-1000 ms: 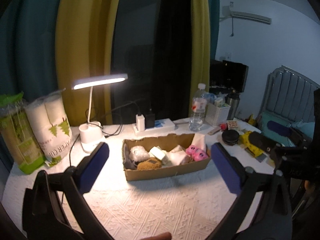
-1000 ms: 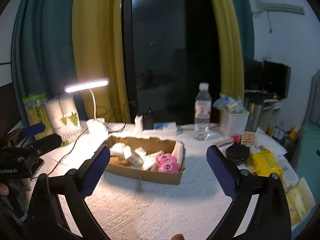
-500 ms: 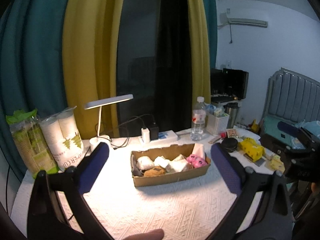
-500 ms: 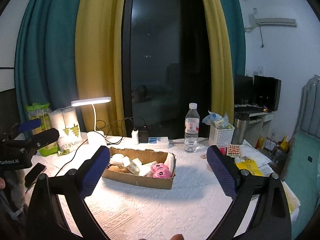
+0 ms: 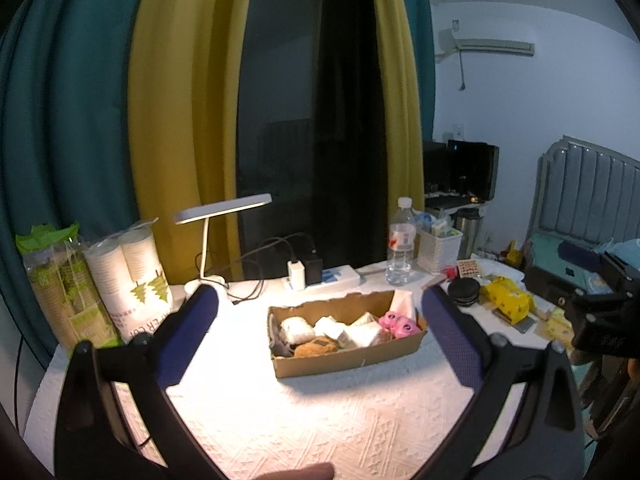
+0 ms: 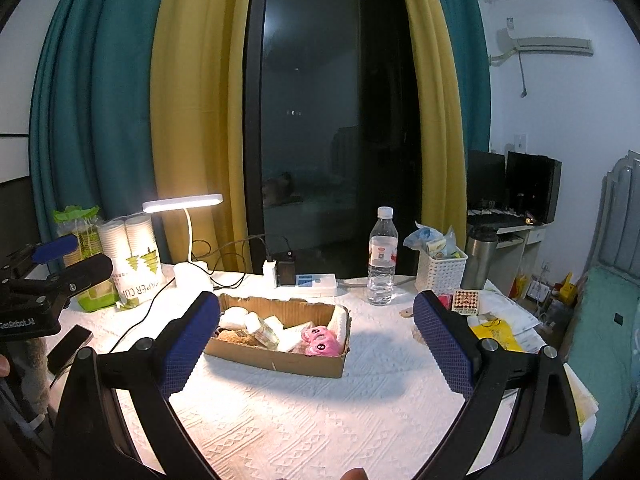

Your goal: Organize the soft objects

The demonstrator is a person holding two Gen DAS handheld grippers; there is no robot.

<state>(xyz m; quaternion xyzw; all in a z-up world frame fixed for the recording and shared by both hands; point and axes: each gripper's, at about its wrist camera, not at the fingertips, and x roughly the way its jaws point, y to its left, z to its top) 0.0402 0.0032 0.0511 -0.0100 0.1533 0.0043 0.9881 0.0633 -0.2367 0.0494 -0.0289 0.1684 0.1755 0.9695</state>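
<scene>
Left wrist view: we hold our left gripper [image 5: 316, 332] spread wide above the table [image 5: 320, 412], gripping nothing. The cardboard box [image 5: 348, 344] sits mid-table, holding the soft toys, a pink one [image 5: 400, 324] at its right end. Our right gripper [image 6: 316, 336] is likewise spread and empty, with the box [image 6: 280, 356] between its fingers.

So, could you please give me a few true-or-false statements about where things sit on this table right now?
1. The pink plush toy lies inside the brown cardboard box. True.
2. The left claw is shut on a toy. False: it is open and empty.
3. The clear plastic water bottle stands upright outside the box. True.
4. The white desk lamp is switched off. False: it is lit.
5. The right claw grips the box. False: it is open, holding nothing.
</scene>
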